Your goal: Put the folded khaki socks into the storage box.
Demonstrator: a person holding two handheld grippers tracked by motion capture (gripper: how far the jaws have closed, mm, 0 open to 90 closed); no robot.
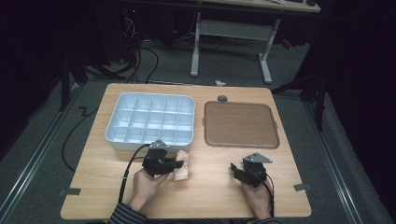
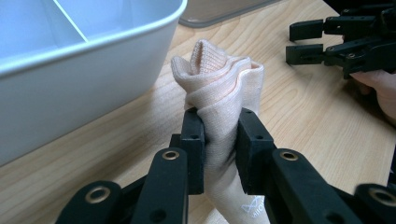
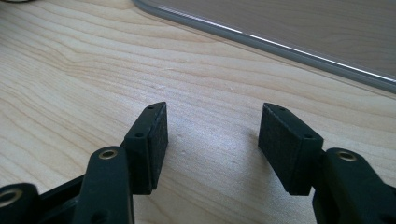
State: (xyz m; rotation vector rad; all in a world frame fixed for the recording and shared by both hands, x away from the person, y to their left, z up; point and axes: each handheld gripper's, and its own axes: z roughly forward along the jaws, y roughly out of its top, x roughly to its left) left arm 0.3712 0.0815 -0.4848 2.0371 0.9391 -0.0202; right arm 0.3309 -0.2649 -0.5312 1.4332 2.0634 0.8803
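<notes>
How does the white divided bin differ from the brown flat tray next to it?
The white plastic divided bin is deep with tall walls; the brown flat tray is shallow. The bin is split into many compartments; the tray is one open surface. Both are rounded rectangles, hold nothing, and sit side by side on the wooden table.

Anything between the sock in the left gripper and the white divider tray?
Nothing visible. The left gripper is shut on the rolled sock, beside the near wall of the white divider tray. Only bare table lies between them. The tray's compartments look empty. The right gripper rests open, off to the side.
</notes>
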